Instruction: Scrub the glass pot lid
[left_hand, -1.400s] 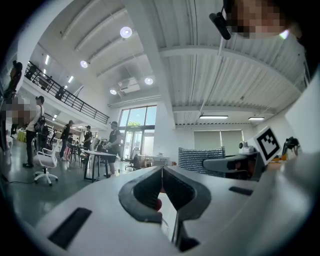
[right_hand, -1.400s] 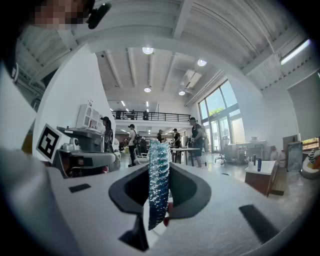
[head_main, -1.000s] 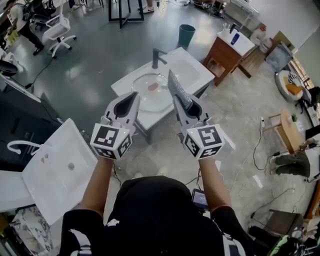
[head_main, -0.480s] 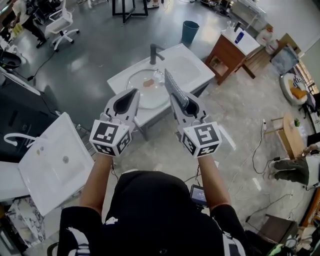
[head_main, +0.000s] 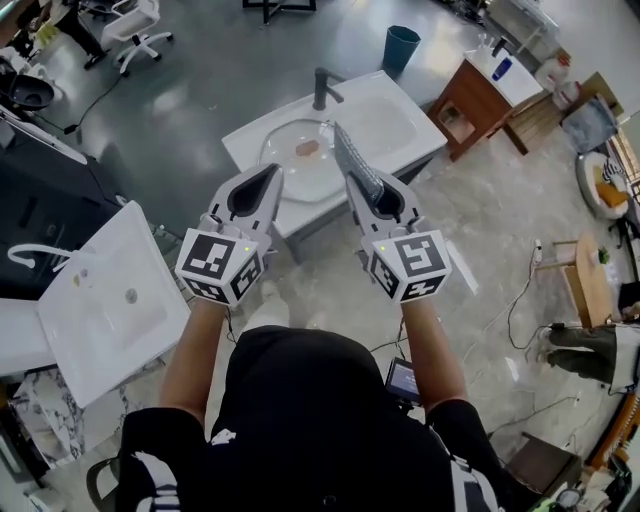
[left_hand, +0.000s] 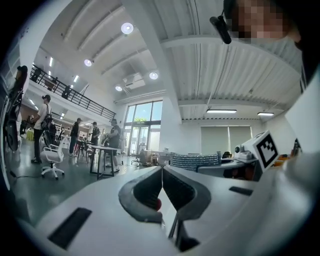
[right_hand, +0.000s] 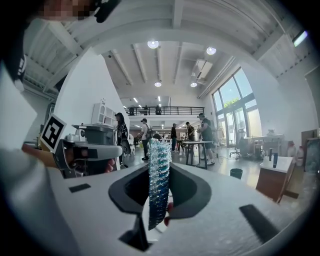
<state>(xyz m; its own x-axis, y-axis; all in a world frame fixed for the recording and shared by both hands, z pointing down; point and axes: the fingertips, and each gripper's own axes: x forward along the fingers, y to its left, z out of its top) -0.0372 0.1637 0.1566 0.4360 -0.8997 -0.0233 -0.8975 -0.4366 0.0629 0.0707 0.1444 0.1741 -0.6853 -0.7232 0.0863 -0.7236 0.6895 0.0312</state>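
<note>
The glass pot lid (head_main: 296, 172), round and clear with a reddish knob, lies on the white sink counter (head_main: 250, 148) ahead of both grippers. My left gripper (head_main: 273, 172) is shut with nothing in it, its tips (left_hand: 162, 168) over the lid's near edge in the head view. My right gripper (head_main: 353, 180) is shut on a grey-blue textured scrubber (head_main: 356, 165), which stands on edge and sticks out past the jaws toward the counter. In the right gripper view the scrubber (right_hand: 159, 172) fills the gap between the fingers (right_hand: 182, 187). Both grippers point level, above the floor, short of the counter.
The counter holds a basin (head_main: 388, 118) and a dark faucet (head_main: 322, 88). A loose white basin (head_main: 105, 310) lies at my left. A teal bin (head_main: 402, 44), a wooden cabinet (head_main: 474, 106) and an office chair (head_main: 135, 25) stand beyond. People stand at tables in the distance.
Both grippers have moved a little forward and down toward the counter. The scrubber stays clamped in the right one, and the left one stays shut.
</note>
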